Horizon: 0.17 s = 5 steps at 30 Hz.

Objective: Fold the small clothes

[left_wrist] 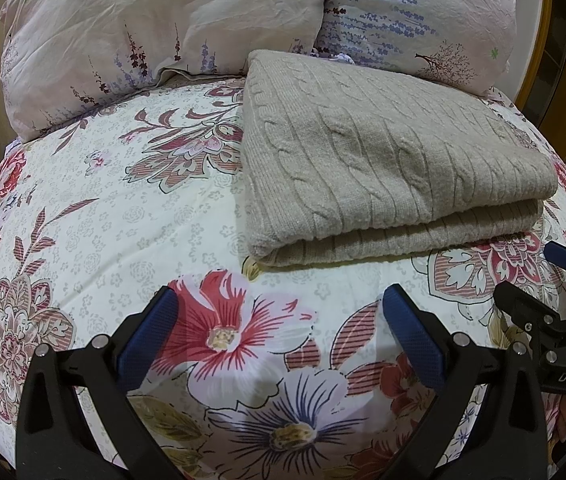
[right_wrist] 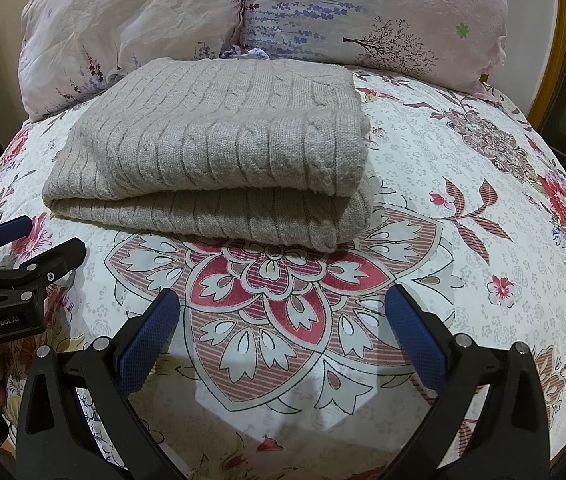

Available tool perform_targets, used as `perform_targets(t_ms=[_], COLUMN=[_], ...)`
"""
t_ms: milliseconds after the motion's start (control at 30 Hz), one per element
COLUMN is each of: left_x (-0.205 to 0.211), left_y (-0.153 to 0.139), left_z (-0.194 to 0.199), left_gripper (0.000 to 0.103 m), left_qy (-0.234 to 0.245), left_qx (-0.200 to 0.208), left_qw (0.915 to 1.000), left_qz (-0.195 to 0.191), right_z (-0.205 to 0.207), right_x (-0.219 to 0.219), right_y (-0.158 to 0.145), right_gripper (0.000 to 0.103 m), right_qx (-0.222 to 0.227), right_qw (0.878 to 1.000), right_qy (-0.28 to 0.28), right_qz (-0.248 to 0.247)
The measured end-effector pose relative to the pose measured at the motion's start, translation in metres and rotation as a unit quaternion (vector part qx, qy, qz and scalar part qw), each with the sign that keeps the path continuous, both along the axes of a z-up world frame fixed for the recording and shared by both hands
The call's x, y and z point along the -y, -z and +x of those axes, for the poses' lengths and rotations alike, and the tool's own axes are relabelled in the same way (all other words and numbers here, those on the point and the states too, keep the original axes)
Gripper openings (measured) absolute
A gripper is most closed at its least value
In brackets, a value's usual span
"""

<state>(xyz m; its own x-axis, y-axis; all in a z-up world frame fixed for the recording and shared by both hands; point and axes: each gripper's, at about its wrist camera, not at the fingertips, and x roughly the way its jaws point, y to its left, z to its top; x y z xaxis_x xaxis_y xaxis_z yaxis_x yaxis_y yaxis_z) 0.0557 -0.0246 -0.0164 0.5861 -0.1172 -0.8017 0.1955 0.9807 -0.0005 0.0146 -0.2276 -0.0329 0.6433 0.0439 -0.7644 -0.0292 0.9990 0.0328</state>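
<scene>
A bed (left_wrist: 95,208) under a floral bedspread (right_wrist: 463,200) fills both views, with two pale floral pillows (left_wrist: 131,36) propped along its far end. A beige cable-knit sweater (left_wrist: 383,152), folded into a thick rectangle with its fold facing the cameras, lies flat on the bedspread just in front of the pillows. Nothing lies between it and the tongs. The left tongs (left_wrist: 279,316) and right tongs (right_wrist: 283,316) hover near it, each spread apart and holding nothing.
</scene>
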Motion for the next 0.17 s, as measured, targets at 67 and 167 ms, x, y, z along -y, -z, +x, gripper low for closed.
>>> perform_targets(t_ms=[67, 167], left_x=[-0.0004, -0.0001], left_y=[-0.0002, -0.0001], left_z=[-0.0003, 0.0], left_gripper=[0.101, 0.101], left_qy=[0.0, 0.0], left_qx=[0.0, 0.0], left_qw=[1.0, 1.0], left_qz=[0.0, 0.0], right_z=[-0.0001, -0.0001], right_x=[0.0001, 0.0001], right_y=[0.0, 0.0], right_gripper=[0.102, 0.102], right_qx=[0.0, 0.0], right_qw=[1.0, 1.0], right_qy=[0.0, 0.0], right_qz=[0.0, 0.0])
